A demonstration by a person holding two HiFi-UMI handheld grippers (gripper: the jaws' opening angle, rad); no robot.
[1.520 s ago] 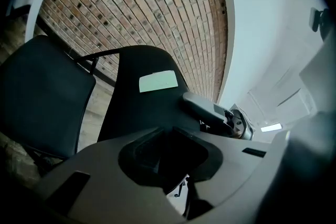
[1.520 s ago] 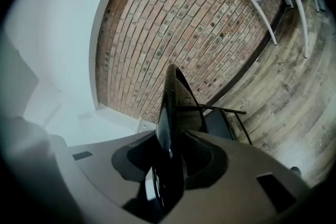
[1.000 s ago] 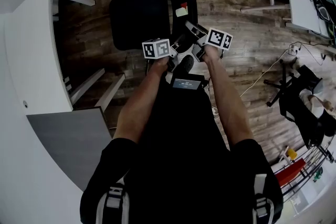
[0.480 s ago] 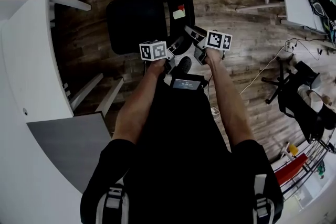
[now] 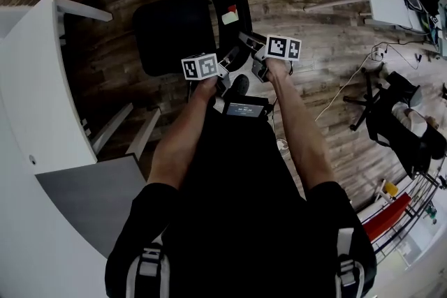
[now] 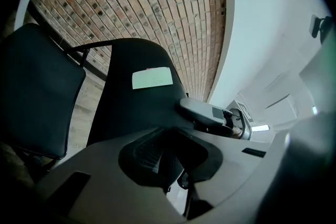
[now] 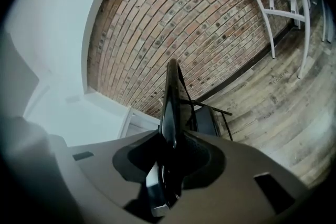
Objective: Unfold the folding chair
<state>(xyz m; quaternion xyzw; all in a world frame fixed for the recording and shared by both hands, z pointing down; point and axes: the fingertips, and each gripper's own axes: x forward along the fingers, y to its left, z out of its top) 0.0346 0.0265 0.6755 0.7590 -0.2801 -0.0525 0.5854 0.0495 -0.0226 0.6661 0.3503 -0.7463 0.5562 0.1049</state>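
Chair (image 5: 174, 31) on wood floor (image 5: 314, 3) ahead of me, seat down, I judge nearly open. Right gripper (image 7: 168, 165) pinches backrest (image 7: 170, 107) edge, jaws just been closing, to steady frame. Left gripper (image 6: 169, 165) jaws nearly together, empty, near backrest.

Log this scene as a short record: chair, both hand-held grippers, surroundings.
chair: black padded folding chair, seat down, standing on wooden plank floor
backrest: black curved backrest with pale label
right hand-held gripper: jaws have just been closing, gripping backrest edge
left hand-held gripper: jaws nearly together beside backrest; hold unclear
behind: red brick wall
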